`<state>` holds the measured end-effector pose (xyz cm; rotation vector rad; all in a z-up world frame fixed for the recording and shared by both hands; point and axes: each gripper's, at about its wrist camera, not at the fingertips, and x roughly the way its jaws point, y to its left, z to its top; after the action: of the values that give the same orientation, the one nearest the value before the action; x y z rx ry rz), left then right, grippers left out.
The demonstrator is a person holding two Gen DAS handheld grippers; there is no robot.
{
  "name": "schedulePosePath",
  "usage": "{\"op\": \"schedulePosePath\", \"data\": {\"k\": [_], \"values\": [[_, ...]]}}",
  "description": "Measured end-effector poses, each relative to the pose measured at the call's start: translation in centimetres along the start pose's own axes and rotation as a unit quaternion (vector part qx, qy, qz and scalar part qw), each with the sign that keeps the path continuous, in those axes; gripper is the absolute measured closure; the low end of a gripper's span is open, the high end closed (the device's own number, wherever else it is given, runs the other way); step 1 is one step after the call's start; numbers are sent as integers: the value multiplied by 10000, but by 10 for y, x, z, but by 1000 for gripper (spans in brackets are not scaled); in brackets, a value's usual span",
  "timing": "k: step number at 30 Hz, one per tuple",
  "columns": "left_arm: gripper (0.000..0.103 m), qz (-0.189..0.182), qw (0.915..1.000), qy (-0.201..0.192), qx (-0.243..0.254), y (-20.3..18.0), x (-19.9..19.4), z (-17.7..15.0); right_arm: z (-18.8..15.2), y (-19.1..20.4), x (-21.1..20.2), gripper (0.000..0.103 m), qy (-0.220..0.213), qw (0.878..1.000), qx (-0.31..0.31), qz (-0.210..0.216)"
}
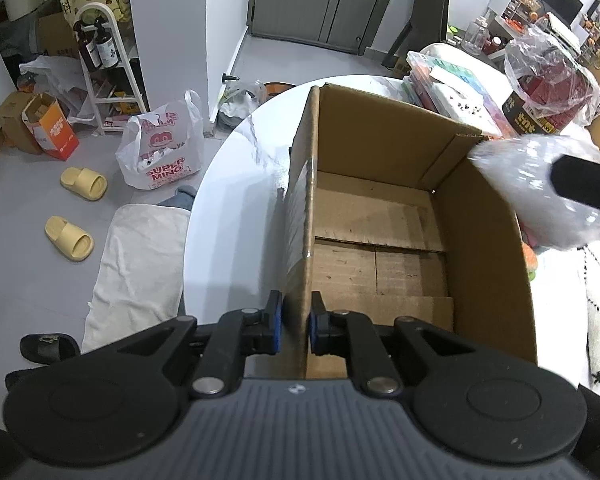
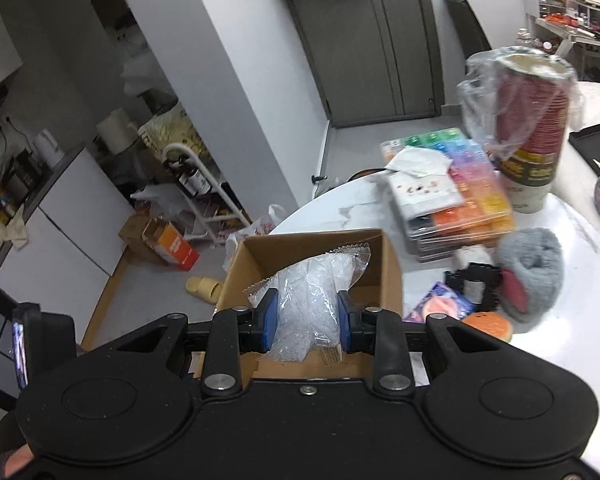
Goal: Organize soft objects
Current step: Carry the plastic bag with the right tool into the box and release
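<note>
While my left gripper (image 1: 296,328) pinches the near wall of the cardboard box (image 1: 380,216) between its blue pads to steady it on the white counter (image 1: 236,184), my right gripper (image 2: 307,322) is clenched on a clear plastic packet (image 2: 312,300) and holds it above the open box. From the left wrist view the packet appears blurred over the box's right rim, and the box floor looks bare.

I judge the packet to be very light and limp: crinkly film around soft, loose contents, with sealed zigzag edges poking out above the pads. It sags and bulges around the grip, so it will deform rather than resist. The film looks slick, so a hold across the thick middle, as I have now, seems safer than pinching an edge seam, which could slide out.

Other soft things wait on the counter to the right of the box: a grey fluffy slipper (image 2: 530,272) and an orange squishy toy (image 2: 488,326) just beside it.
</note>
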<state>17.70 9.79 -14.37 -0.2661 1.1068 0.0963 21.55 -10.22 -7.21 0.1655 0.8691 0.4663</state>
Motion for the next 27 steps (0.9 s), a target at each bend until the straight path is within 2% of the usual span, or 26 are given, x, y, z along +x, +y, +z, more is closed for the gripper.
{"op": "schedulePosePath", "data": {"k": [8, 12, 18, 21, 23, 25, 27], "values": [[91, -93, 9999, 47, -115, 5, -1, 0, 5, 20, 20, 73, 105, 9999, -106, -43], [91, -112, 9998, 74, -175, 5, -1, 0, 6, 23, 33, 60, 88, 9999, -20, 48], [89, -37, 9999, 154, -47, 1, -1, 2, 0, 14, 16, 58, 130, 9996, 234, 6], [75, 64, 9998, 168, 20, -2, -4, 3, -3, 11, -7, 53, 34, 9994, 318, -122], [53, 101, 9999, 111, 14, 0, -9, 2, -8, 9, -22, 52, -21, 9989, 352, -307], [41, 171, 9998, 36, 48, 0, -13, 2, -13, 7, -34, 52, -20, 9981, 428, -452], [37, 179, 9998, -59, 87, 1, -19, 2, -17, 6, -47, 51, -43, 9970, 513, -585]]}}
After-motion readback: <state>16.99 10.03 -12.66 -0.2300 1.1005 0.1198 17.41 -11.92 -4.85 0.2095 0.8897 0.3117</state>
